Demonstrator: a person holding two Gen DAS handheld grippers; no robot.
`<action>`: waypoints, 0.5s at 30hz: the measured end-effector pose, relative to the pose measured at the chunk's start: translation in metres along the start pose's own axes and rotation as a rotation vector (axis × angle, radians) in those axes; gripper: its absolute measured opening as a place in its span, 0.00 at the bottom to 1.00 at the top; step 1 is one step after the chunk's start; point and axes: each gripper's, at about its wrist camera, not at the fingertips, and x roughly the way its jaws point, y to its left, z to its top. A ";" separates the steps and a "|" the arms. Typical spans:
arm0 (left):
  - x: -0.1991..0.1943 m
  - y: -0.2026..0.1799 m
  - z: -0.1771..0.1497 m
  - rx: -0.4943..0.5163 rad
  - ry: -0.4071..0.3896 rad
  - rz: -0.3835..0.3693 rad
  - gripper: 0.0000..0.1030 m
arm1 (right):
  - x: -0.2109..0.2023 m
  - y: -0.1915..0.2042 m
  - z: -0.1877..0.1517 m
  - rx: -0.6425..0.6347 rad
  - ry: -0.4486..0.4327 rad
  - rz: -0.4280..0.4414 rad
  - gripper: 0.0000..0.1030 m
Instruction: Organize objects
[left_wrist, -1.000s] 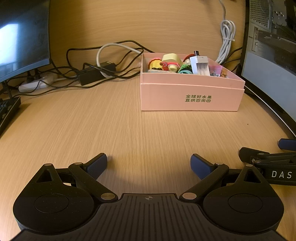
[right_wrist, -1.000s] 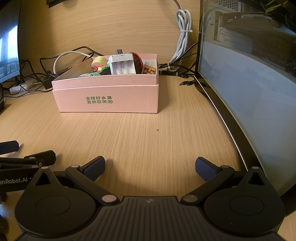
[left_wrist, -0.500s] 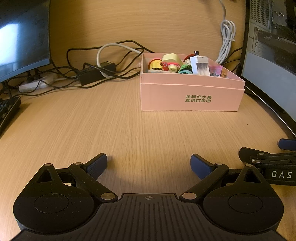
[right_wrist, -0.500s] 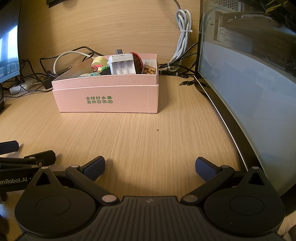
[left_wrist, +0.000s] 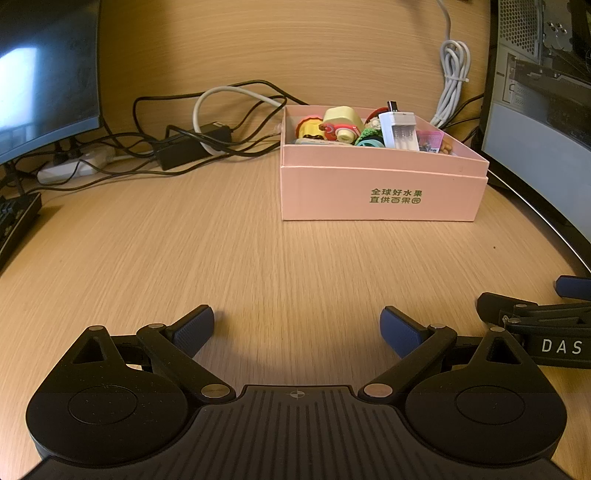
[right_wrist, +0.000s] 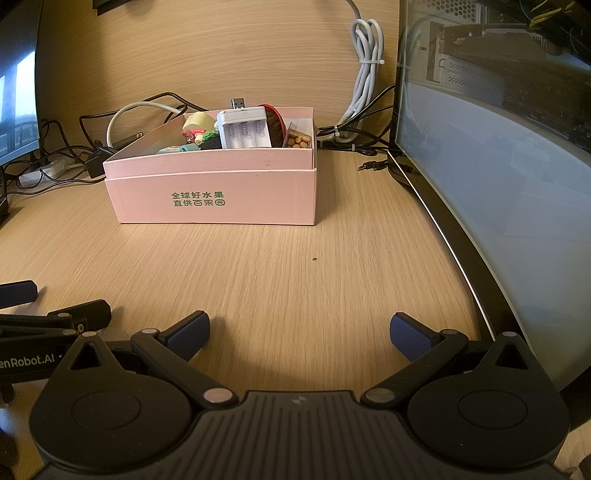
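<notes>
Pale wood-grain covers the desk (left_wrist: 184, 258) and the wall panel behind it. From the left wrist view, the left gripper (left_wrist: 297, 326) sits low over the desk with its blue-padded fingers spread wide and nothing between them. The pink box (left_wrist: 380, 195) stands well ahead and a little to the right, with bare desk between it and the gripper. Inside the box are small items heaped together: a white battery charger (left_wrist: 399, 131), a cream-coloured toy (left_wrist: 341, 120) and others too jumbled to make out. To the left of the box lies a tangle of black cables (left_wrist: 177, 147) around a power adapter, with a monitor (left_wrist: 44, 74) cut off at the left edge. Part of the right gripper (left_wrist: 535, 321) enters at the right edge.

From the right wrist view, the right gripper (right_wrist: 299, 332) is likewise spread and empty, close above the desk. The pink box (right_wrist: 221, 199) stands well ahead, slightly left of centre, its charger (right_wrist: 243, 129) leaning upright and a packet of brown beads (right_wrist: 299, 138) in its far right corner. A glass-sided computer case (right_wrist: 498, 166) fills the right side, and a bundled white cable (right_wrist: 364, 74) hangs against the wall between it and the box. The left gripper (right_wrist: 37, 310) is partly cut off at the left.
</notes>
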 end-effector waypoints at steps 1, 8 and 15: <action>0.000 0.000 0.000 0.002 0.002 -0.004 0.96 | 0.000 0.000 0.000 0.000 0.000 0.000 1.00; -0.001 -0.001 0.000 0.000 0.018 0.001 0.96 | 0.000 0.000 0.000 0.000 0.000 0.000 1.00; -0.001 -0.002 0.000 -0.005 0.020 0.009 0.96 | 0.000 0.000 0.000 0.000 0.000 0.000 1.00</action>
